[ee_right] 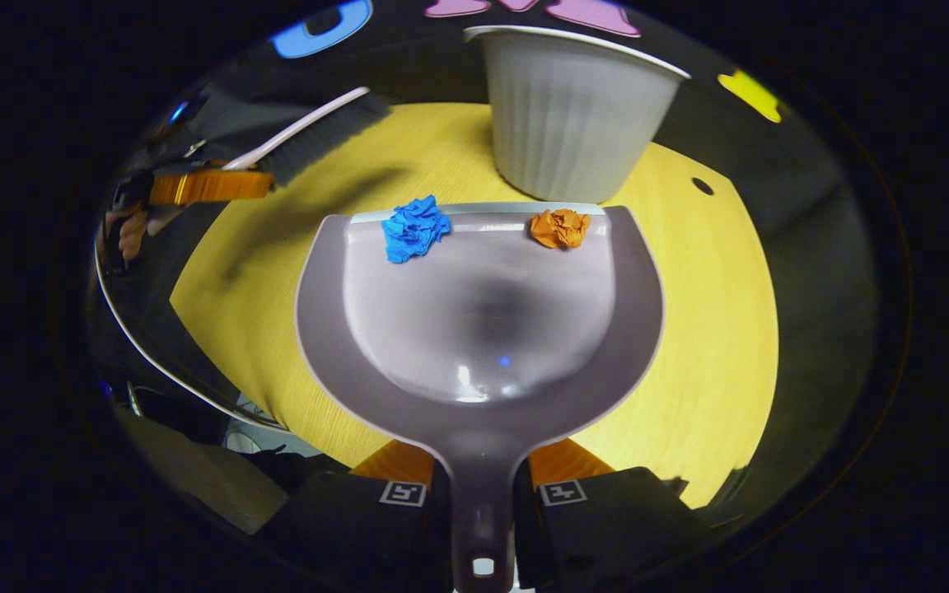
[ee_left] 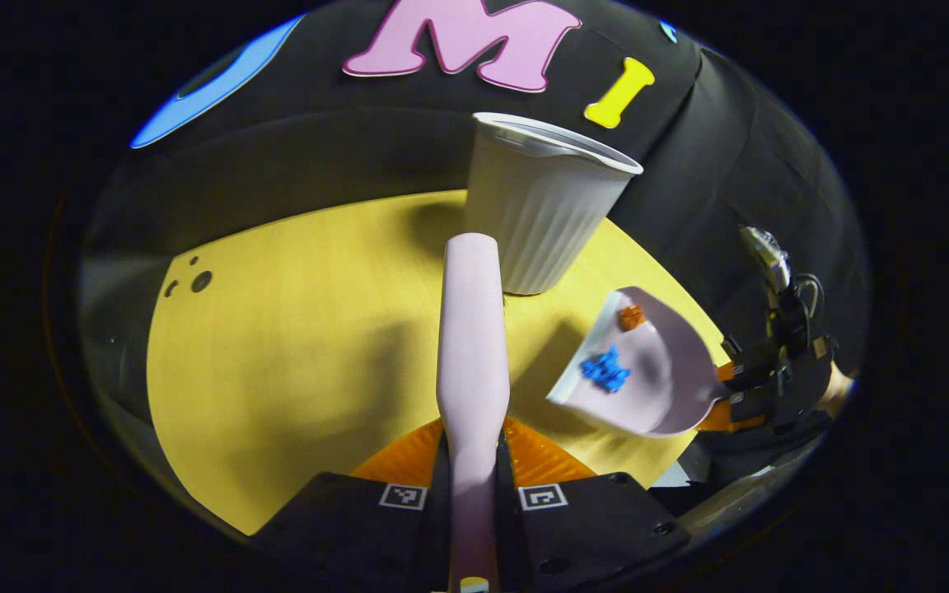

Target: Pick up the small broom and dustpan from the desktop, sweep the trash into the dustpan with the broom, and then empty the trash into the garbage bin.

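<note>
the dustpan [ee_right: 483, 329] sticks out at 12 o'clock from the right gripper [ee_right: 481, 494], handle pinched between both fingers, with blue paper [ee_right: 414, 228] and orange paper [ee_right: 560, 228] at its front edge. the bin [ee_right: 573, 115] stands just past it on the yellow table [ee_right: 713, 329]. the left gripper [ee_left: 473, 486] squeezes the broom [ee_left: 472, 346] handle, pointing to 12 o'clock.

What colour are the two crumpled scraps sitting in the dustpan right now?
One scrap is blue, the other orange, near the dustpan front lip; clearest in the right gripper view.

One broom [ee_left: 472, 329], one dustpan [ee_right: 479, 329], one ribbed bin [ee_right: 573, 115], and apparently two crumpled paper scraps [ee_right: 415, 228].
</note>
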### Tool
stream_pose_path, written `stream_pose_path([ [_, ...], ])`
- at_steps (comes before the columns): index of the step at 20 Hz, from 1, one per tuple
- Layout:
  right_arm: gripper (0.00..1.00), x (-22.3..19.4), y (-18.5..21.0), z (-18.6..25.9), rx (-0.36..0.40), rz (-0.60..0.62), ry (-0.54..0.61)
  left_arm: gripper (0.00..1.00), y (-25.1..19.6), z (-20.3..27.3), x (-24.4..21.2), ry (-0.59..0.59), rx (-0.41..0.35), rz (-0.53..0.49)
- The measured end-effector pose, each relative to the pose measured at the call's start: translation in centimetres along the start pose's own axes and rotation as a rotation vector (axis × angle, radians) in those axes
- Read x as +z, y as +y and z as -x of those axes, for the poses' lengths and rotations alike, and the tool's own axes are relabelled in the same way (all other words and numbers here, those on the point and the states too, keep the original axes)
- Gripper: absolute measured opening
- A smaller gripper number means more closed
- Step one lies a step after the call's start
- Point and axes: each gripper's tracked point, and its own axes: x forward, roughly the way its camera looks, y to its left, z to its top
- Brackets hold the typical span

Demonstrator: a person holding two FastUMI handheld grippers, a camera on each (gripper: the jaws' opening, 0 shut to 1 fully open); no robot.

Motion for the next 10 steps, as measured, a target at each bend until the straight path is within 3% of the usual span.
stream_pose_path([
  [1, 0.42, 0.6, -0.9, 1.5, -0.019, -0.015, -0.006, 0.26, 1.0, 0.3, -0.7, 0.002, 0.013, 0.001],
  [2, 0.35, 1.2, -1.7, 3.1, -0.039, -0.027, -0.012, 0.26, 1.5, 0.6, -1.7, 0.010, 0.022, 0.008],
  [6, 0.35, 5.0, -4.6, 9.4, -0.082, -0.081, -0.051, 0.27, 1.4, 1.5, -5.7, 0.052, 0.037, 0.063],
  [7, 0.27, 6.1, -5.3, 11.0, -0.091, -0.092, -0.066, 0.26, 1.2, 1.6, -6.6, 0.061, 0.037, 0.063],
  [8, 0.35, 7.1, -6.0, 12.3, -0.096, -0.101, -0.072, 0.26, 0.7, 1.3, -7.5, 0.073, 0.026, 0.066],
  [10, 0.35, 9.5, -7.0, 14.3, -0.101, -0.118, -0.080, 0.26, -0.2, 1.2, -8.8, 0.094, 0.002, 0.081],
])
